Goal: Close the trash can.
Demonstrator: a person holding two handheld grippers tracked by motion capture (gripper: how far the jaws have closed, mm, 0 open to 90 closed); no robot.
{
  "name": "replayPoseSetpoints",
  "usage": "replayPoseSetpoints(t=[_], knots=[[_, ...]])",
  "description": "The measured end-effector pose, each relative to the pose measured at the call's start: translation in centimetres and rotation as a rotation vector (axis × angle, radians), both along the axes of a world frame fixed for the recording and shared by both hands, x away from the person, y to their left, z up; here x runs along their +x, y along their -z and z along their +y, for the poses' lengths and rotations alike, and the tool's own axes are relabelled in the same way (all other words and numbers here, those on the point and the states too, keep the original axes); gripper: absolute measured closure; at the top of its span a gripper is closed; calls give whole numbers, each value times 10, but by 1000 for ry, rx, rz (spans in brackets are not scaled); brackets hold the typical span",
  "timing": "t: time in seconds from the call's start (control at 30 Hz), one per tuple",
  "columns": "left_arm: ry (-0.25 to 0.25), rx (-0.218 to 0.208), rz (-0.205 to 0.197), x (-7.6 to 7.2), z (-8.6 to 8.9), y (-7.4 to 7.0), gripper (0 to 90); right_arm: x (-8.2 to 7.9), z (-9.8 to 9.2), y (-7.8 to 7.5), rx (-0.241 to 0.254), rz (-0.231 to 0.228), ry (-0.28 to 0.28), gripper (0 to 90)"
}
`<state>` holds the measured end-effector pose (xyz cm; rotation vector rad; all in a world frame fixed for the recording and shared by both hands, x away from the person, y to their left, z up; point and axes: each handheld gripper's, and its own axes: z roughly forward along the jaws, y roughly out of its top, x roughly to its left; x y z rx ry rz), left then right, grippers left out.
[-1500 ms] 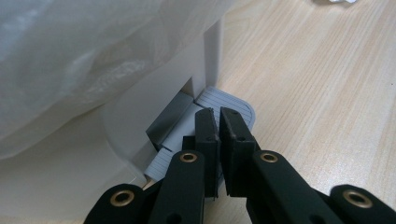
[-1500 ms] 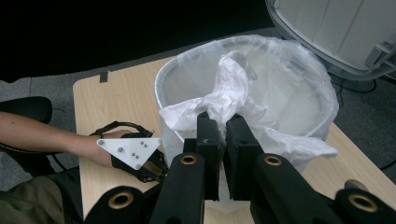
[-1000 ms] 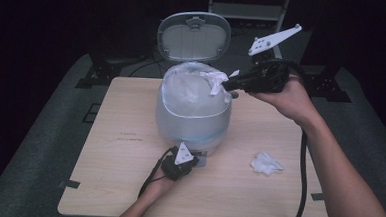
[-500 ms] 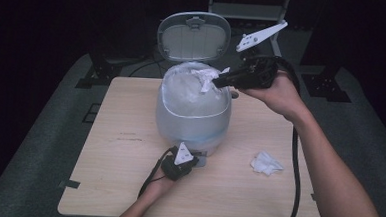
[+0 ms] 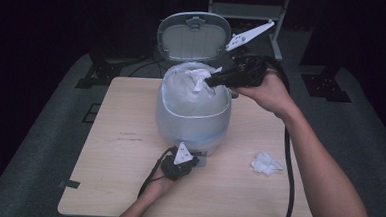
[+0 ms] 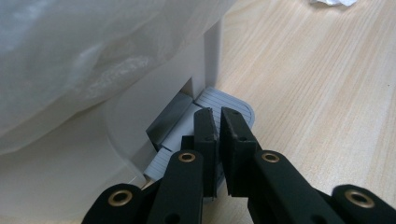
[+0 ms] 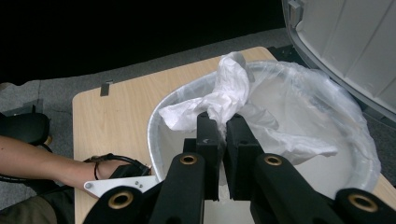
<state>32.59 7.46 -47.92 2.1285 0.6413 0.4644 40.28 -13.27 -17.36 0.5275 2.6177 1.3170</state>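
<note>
White crumpled tissue [image 7: 224,95] sits pinched in our right gripper [image 7: 223,123], held over the open mouth of the pedal bin [image 5: 193,116] so it can drop into the plastic liner [image 7: 299,93]. Our left gripper [image 6: 218,116], jaws pressed together and holding nothing, bears down on the foot pedal [image 6: 224,100] at the bin's base, which we judge keeps the lid [image 5: 195,36] up. A second tissue [image 5: 265,163] waits on the wooden table [image 5: 123,155], right of the bin.
</note>
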Motion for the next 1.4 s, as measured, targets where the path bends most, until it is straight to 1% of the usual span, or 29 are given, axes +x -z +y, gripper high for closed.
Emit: replayPoseSetpoints(t=[0.07, 0.1, 0.33, 0.5, 0.57, 0.6, 0.7, 0.73, 0.87, 0.9, 0.97, 1.03, 1.07, 1.1, 1.2, 1.27, 1.33, 1.4], knots=[[0, 0, 0, 0, 0, 0, 852, 1, 1, 1, -2, 2, 2, 848], [1, 8, -1, 0, 0, 0, 852, 2, 3, 2, -5, 7, 4, 848], [-1, 3, -1, 0, 0, 0, 852, 6, 5, 8, -11, 13, 4, 848], [-2, 5, -1, 0, 0, 0, 852, 9, 7, 12, -15, 27, 12, 841], [0, 0, 0, 0, 0, 0, 852, 11, 9, 15, -24, 35, 18, 802], [2, 6, -1, 0, 0, 0, 852, 12, 9, 16, -26, 39, 22, 792], [1, 6, -1, 0, 0, 0, 853, 12, 10, 17, -26, 43, 21, 792], [0, 0, 0, 0, 0, 0, 852, 12, 10, 18, -26, 41, 23, 783], [0, 0, -1, 0, 0, 0, 852, 11, 10, 17, -31, 35, 27, 774], [1, 8, -1, 0, 0, 0, 852, 12, 9, 17, -28, 33, 30, 759], [1, 8, -1, 0, 0, 0, 852, 13, 9, 17, -29, 34, 42, 738], [0, 2, -1, 0, 0, 0, 852, 13, 10, 18, -32, 34, 46, 737], [3, 8, -2, 0, 0, 0, 852, 13, 10, 19, -32, 35, 47, 725], [2, -1, 0, 0, 0, 0, 851, 13, 10, 19, -32, 36, 47, 723], [5, 5, 0, 0, 1, 0, 851, 13, 9, 20, -27, 40, 49, 719], [3, -1, 0, 0, 0, 0, 851, 14, 7, 22, -25, 32, 51, 697], [5, 5, -1, 0, 1, 0, 851, 14, 7, 22, -23, 36, 55, 694], [2, 0, 0, 0, 0, 0, 851, 15, 6, 23, -25, 37, 53, 689]])
